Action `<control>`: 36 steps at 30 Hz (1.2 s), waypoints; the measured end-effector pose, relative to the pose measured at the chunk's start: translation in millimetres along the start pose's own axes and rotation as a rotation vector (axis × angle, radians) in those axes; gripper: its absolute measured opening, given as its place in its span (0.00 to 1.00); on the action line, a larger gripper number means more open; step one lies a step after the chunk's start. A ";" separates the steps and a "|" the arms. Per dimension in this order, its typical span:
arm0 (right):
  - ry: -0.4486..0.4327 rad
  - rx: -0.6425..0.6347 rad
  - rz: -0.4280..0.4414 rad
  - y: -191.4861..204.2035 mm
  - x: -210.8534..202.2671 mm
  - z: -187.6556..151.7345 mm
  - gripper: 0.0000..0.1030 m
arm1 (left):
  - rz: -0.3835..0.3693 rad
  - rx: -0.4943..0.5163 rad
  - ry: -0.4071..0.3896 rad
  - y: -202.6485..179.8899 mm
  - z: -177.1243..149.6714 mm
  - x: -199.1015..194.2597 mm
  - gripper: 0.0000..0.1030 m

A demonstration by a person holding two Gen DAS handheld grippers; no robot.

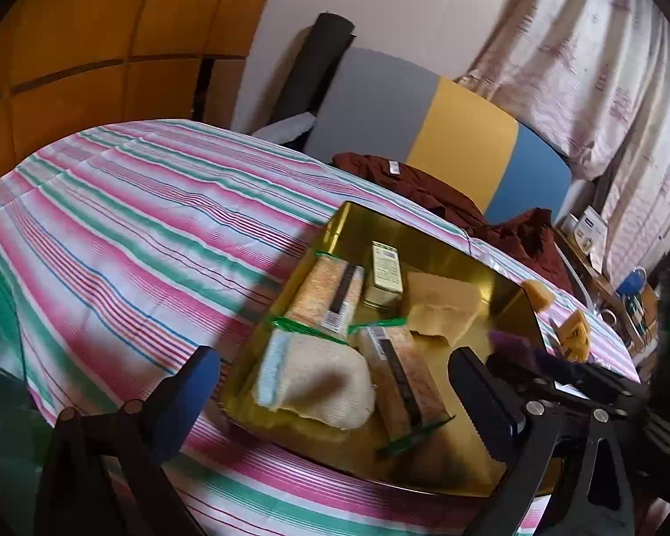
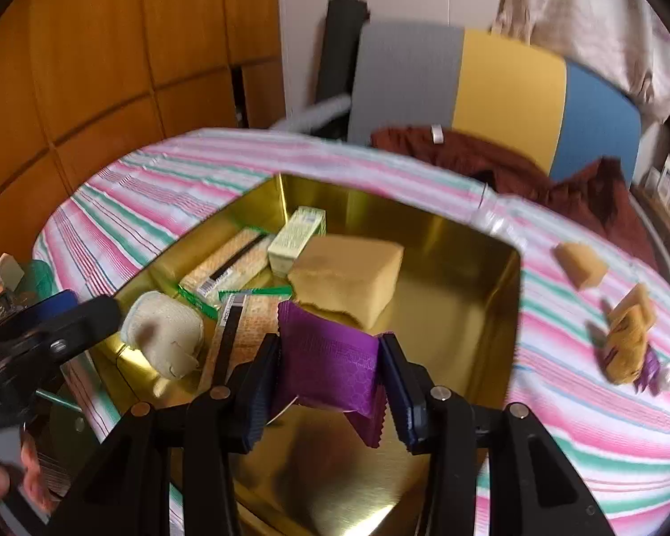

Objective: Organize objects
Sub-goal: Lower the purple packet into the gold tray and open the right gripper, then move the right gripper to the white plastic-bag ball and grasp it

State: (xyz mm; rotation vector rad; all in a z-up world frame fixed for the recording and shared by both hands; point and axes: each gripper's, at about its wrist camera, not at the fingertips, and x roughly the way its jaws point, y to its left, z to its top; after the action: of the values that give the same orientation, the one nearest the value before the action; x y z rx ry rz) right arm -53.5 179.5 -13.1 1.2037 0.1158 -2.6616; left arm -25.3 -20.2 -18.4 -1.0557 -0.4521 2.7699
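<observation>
A gold tin (image 2: 478, 295) sits on the striped tablecloth. In it lie a tan sponge block (image 2: 348, 272), a green-and-white box (image 2: 297, 234), cracker packs (image 2: 228, 268) and a white cloth bundle (image 2: 165, 335). My right gripper (image 2: 330, 384) is shut on a purple packet (image 2: 330, 362), held over the tin's near bare part. My left gripper (image 1: 335, 397) stands open above the tin's (image 1: 469, 268) near corner with nothing pinched; the cloth bundle (image 1: 317, 379) lies below it. The purple packet (image 1: 511, 344) shows blurred at the right of the left wrist view.
A small sponge piece (image 2: 580, 263) and a yellow-and-purple packet (image 2: 625, 339) lie on the cloth right of the tin. A dark red garment (image 2: 491, 156) lies at the table's far edge, before a grey, yellow and blue chair back (image 2: 504, 80). Wooden cupboard doors (image 2: 111, 44) stand at left.
</observation>
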 end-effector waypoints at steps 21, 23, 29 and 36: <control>0.061 0.261 0.058 -17.5 0.2 -7.8 0.49 | -0.010 0.005 0.022 -7.0 -5.1 -0.9 1.00; 0.046 0.254 0.050 -18.5 -7.2 -7.3 0.49 | -0.019 0.009 0.026 -9.1 -6.7 -1.1 1.00; -0.051 0.228 0.011 -26.5 -39.6 -6.0 0.49 | -0.048 0.034 0.019 -18.1 -9.0 -4.7 1.00; -0.090 0.240 -0.084 -60.0 -58.7 -22.7 0.49 | -0.087 0.083 0.021 -35.2 -16.1 -6.2 1.00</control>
State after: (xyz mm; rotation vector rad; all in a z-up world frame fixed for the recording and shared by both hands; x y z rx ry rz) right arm -12.9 251.2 14.8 1.1652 -0.1774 -2.8629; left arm -9.0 15.2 -14.5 -1.0205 -0.3676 2.6743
